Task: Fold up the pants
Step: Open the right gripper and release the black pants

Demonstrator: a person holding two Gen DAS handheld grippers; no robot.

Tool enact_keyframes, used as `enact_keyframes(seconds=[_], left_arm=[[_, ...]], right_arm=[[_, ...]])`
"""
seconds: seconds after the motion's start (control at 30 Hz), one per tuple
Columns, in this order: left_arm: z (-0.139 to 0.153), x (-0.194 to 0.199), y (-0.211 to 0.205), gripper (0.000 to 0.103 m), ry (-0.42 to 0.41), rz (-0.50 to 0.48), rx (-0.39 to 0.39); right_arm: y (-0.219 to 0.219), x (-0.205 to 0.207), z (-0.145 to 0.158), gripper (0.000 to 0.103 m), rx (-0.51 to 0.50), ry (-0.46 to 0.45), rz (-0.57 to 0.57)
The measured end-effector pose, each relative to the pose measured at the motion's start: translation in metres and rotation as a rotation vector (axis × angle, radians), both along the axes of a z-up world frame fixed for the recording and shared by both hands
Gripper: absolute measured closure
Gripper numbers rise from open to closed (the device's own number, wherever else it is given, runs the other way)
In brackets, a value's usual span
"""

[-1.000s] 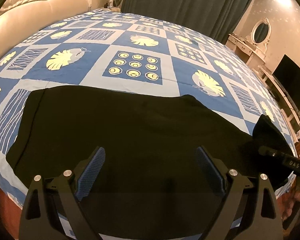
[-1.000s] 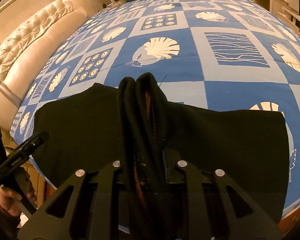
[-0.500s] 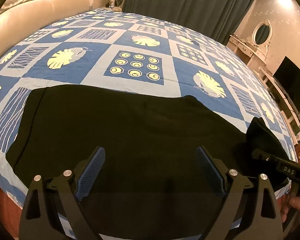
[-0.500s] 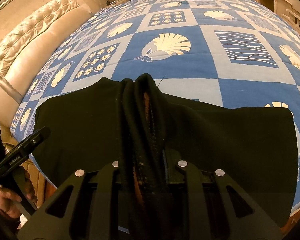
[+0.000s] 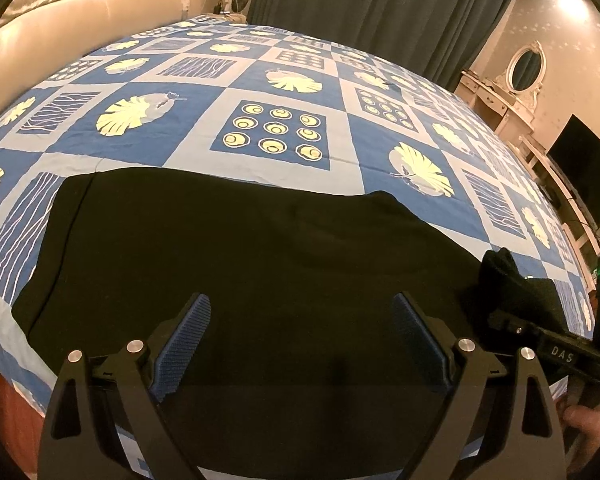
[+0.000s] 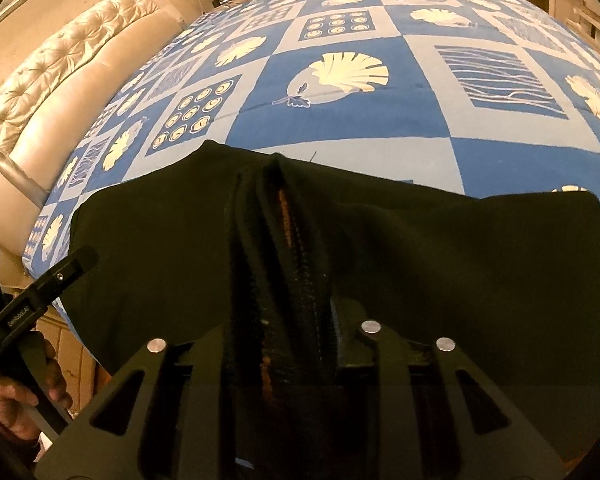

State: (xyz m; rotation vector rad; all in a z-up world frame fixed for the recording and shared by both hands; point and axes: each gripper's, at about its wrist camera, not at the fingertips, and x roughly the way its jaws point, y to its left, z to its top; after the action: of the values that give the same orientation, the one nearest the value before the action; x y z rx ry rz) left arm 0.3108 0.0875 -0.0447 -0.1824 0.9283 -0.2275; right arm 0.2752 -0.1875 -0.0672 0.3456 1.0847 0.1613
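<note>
spread across the frame: a wide bed (image 5: 284,92) under a blue-and-pale checked quilt printed with cream shells and leaves, serving as the flat work surface for the fold.

along the near edge of that bed: black soft-fabric pants (image 5: 236,264), lying flat in a long band, already doubled over by the look of the smooth upper layer; kept close to the bed's edge, likely so both grippers reach without stretching.

toward the right end of the pants as seen from the left wrist: a bunched ridge of the same black cloth with a rust-coloured inner lining (image 6: 284,240), lifted off the flat layer and running straight between the fingers of the right black two-finger gripper (image 6: 296,320). jaws just been opening, with the ridge still between them and filling the gap; judged to be a release after laying this end down onto the rest of the pants. whether the pads still press on the cloth cannot be told.

above the middle of the pants, nearer the bed's edge: left black gripper with blue ribbed pads (image 5: 300,340), jaws spread wide, nothing between them, hovering over flat cloth — apparently waiting for the next pinch.

by the bed's near corner: a person's hand (image 6: 24,396) on the left gripper's handle.
</note>
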Motion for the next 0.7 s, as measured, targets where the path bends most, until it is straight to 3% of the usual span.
enact_keyframes(seconds=[0.07, 0.23, 0.7], left_arm=[[0.000, 0.000, 0.000, 0.012, 0.002, 0.002, -0.001], [0.000, -0.002, 0.000, 0.012, 0.003, 0.006, -0.001], [0.000, -0.004, -0.001, 0.012, 0.004, 0.005, -0.008]], right_arm=[[0.000, -0.001, -0.001, 0.072, 0.012, -0.003, 0.001], [0.006, -0.005, -0.002, 0.052, 0.073, -0.006, 0.012], [0.025, 0.004, -0.010, 0.020, 0.210, -0.003, 0.037]])
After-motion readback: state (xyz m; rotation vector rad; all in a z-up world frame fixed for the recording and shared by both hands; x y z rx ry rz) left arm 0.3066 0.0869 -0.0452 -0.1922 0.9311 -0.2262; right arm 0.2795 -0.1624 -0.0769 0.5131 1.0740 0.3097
